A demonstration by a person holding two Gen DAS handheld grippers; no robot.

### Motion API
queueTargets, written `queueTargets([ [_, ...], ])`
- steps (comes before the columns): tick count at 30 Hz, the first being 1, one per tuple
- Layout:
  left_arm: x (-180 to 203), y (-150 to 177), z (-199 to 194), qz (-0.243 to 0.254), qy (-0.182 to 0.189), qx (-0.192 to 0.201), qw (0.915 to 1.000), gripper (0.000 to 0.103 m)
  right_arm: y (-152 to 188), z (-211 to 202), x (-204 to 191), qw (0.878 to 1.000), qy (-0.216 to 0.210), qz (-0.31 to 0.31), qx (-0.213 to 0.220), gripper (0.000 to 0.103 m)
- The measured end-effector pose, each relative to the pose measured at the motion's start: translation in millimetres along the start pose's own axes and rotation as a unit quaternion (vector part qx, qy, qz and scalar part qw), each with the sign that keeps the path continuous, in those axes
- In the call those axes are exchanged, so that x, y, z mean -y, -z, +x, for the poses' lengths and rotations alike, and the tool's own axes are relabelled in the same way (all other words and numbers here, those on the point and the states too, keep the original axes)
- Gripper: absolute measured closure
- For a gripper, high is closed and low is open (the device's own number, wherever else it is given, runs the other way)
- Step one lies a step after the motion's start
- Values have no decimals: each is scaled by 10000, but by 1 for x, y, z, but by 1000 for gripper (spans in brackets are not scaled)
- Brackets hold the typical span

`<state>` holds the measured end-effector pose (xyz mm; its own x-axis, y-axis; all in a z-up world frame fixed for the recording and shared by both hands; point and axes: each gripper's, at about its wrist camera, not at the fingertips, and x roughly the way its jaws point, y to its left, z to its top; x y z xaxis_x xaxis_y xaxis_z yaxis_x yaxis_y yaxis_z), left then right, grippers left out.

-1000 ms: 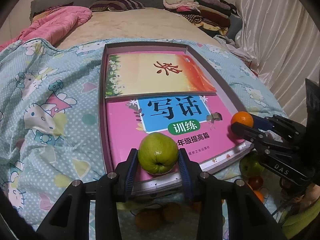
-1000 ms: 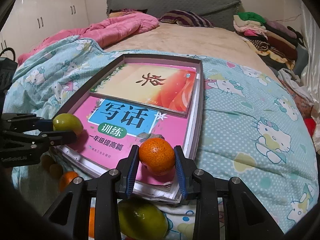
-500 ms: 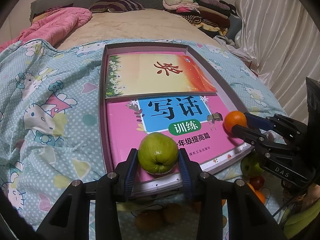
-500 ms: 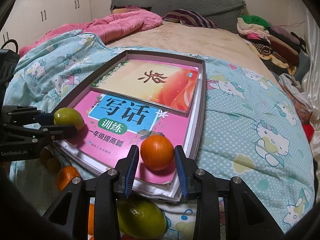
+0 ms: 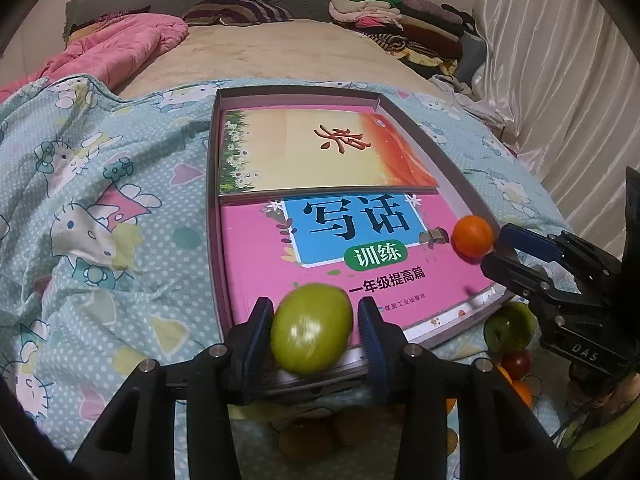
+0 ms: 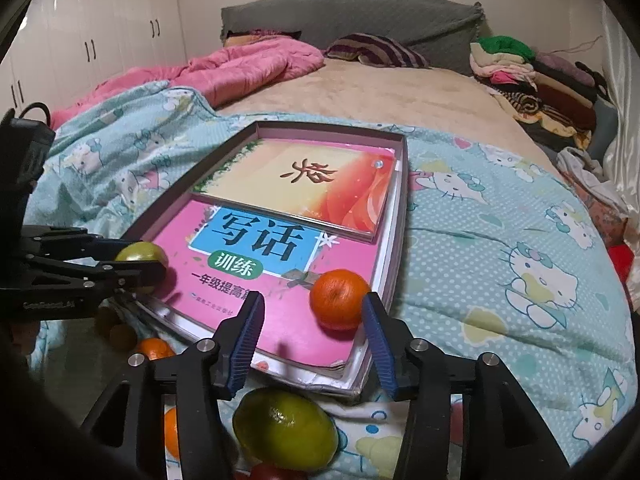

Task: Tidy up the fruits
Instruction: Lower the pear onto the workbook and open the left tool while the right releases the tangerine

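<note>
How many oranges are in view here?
3. One orange lies on the pink book between the right tongs, whose jaws are opening; a second orange and a third orange sit below the box, at its near edge. Others may be hidden there.

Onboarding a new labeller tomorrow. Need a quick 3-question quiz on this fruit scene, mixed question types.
1. True or false: the orange rests on the pink book.
2. Fill in: ___ book covers show in the tray.
3. Which fruit sits between the left tongs?
A. a banana
B. the green fruit
C. a tomato

Key
1. True.
2. Two: the pink book and the yellow-orange book lying across its far end.
3. B. Those tongs are opening, with the fruit between them.
</note>
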<state>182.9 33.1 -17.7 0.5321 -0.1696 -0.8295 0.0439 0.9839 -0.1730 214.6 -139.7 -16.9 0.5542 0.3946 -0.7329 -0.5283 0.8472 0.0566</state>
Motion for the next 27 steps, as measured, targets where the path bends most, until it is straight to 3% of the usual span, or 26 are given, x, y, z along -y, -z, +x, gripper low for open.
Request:
queueTargets([
  [7, 1, 2, -5, -6, 78, 60, 10000, 51, 5, -14, 5, 9997, -50, 140, 186, 47],
  [20, -2, 0, -39, -111, 99, 466, 9988, 25, 6, -40, 14, 9978, -62, 391, 526, 42],
  [27, -1, 1, -56, -95, 176, 642, 9977, 21, 8, -55, 14, 9965, -5, 432, 709, 39],
])
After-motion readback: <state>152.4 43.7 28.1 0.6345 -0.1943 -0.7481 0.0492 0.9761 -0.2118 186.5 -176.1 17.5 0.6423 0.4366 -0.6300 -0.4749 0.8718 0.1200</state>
